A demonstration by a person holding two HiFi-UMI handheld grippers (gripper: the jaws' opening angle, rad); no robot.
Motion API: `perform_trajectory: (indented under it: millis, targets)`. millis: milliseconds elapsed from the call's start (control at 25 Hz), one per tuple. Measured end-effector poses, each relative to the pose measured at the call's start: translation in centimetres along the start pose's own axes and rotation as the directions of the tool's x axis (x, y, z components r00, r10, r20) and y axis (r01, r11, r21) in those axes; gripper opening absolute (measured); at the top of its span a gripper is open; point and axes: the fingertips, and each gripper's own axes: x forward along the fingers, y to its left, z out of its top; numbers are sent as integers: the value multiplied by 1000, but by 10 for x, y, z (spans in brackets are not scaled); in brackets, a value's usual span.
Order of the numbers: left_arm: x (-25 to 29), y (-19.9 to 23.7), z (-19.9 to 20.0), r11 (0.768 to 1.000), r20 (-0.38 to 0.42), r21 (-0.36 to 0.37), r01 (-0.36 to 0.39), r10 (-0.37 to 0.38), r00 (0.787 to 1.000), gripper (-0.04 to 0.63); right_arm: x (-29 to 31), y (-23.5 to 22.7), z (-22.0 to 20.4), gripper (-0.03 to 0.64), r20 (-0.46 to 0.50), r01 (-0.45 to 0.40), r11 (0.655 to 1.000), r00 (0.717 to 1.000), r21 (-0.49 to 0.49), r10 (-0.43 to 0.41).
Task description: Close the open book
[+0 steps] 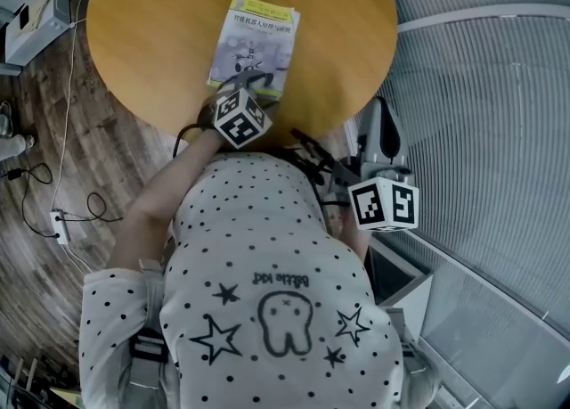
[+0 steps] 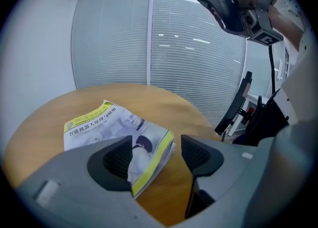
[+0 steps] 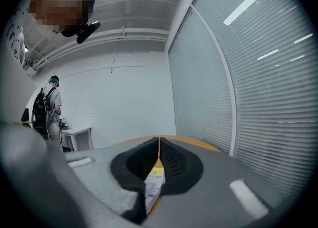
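- One book lies flat on the round wooden table, cover up and pages shut. It sits toward the table's near edge, closer to the person than the table's middle is.
- Its long axis runs from the table's near edge toward the far edge, leaning slightly, with the yellow title band at the far end.
- Of the two grippers, the left gripper is much nearer. It hangs over the table's near edge, tipped down, with the book's near corner reaching into the gap between its jaws.
- Those jaws stand wide apart and released. Neither pad presses on the cover, so nothing is gripped.
- The right gripper waits off the table's near-right edge, beside the person's body, roughly level. Its jaws are clenched together on nothing, and the book shows only as a sliver beyond them.
- No box, tray or other container shows on the table, and nothing rests on the book.
- Judging by the flat cover, the closing looks done. Any coming move is probably just drawing the left gripper back off the near corner without dragging it.
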Motion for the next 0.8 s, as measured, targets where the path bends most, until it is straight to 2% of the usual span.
perform_trajectory:
  millis: [240, 320, 480, 800]
  targets:
    - [-6, 10, 1, 1000, 15, -11, -19, 19, 1000, 280, 1, 6, 0, 11, -2, 1, 1000, 1000, -1, -1]
    - [-8, 12, 4, 999, 30, -15, -30, 31, 999, 205, 0, 5, 0, 11, -5, 4, 1000, 1000, -2, -4]
    - [-12, 15, 8, 999, 47, -17, -45, 46, 998, 101, 0, 3, 0, 11, -5, 11, 1000, 1000, -2, -11]
    - [-15, 18, 13, 998, 68, -23, -60, 62, 996, 29, 0, 3, -1, 11, -5, 11, 1000, 1000, -1, -11]
